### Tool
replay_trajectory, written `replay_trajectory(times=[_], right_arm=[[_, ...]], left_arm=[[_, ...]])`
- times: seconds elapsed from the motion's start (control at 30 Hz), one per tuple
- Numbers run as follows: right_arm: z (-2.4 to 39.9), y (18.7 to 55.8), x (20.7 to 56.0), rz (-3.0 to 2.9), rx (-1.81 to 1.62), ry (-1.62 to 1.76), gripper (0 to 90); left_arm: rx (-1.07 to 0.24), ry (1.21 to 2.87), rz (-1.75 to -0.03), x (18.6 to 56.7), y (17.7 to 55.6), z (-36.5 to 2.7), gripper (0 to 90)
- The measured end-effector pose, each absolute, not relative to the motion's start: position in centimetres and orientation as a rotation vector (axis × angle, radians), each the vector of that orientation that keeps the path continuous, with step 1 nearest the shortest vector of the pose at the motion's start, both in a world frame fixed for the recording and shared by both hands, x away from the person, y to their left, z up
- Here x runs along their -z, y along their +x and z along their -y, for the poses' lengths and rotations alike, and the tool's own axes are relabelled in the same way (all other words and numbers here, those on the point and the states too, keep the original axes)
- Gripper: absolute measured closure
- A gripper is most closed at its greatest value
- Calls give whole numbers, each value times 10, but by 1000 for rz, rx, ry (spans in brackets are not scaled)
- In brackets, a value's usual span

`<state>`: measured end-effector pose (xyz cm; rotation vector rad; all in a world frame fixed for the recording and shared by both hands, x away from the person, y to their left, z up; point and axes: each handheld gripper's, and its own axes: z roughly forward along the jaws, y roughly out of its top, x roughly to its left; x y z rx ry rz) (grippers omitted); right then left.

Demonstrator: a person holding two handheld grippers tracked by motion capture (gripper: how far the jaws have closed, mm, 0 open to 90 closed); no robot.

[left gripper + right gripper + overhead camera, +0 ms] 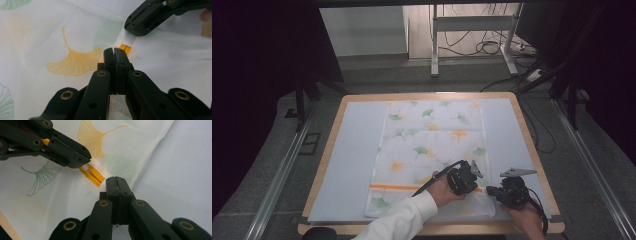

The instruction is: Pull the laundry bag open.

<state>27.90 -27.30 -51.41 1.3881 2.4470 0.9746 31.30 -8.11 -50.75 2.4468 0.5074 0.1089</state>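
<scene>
A white cloth (432, 135) printed with green and orange ginkgo leaves lies spread on the table, with an orange stripe (397, 187) across its near end. Both grippers sit at its near right corner, tips close together. My left gripper (476, 186) is shut at the stripe (96, 178), and a small white tuck of cloth rises into its tip (86, 161). My right gripper (115, 178) is shut at the cloth's right edge (150, 155). In the left gripper view a lifted strip of cloth runs up into the right gripper (127, 26), beyond my own shut left gripper (114, 50).
The cloth rests on a pale blue mat (347, 150) over a wooden table (539, 165). A white sleeve (402, 222) comes in from the bottom. Beyond the far edge stand a desk frame (434, 45) and floor cables (492, 47). Bare mat lies left and right of the cloth.
</scene>
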Motion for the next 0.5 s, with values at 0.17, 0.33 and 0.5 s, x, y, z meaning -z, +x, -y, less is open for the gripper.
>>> replay_trajectory(times=[0.17,0.33,0.5], right_arm=[[273,279,514,-2446,-976,1388,896],[273,279,514,-2448,-975,1384,897],[273,279,514,-2447,-977,1382,897]], left_arm=[[-84,2436,-549,509,314,78,900],[-51,2425,-585,510,315,74,900],[-21,2419,-588,512,317,69,900]])
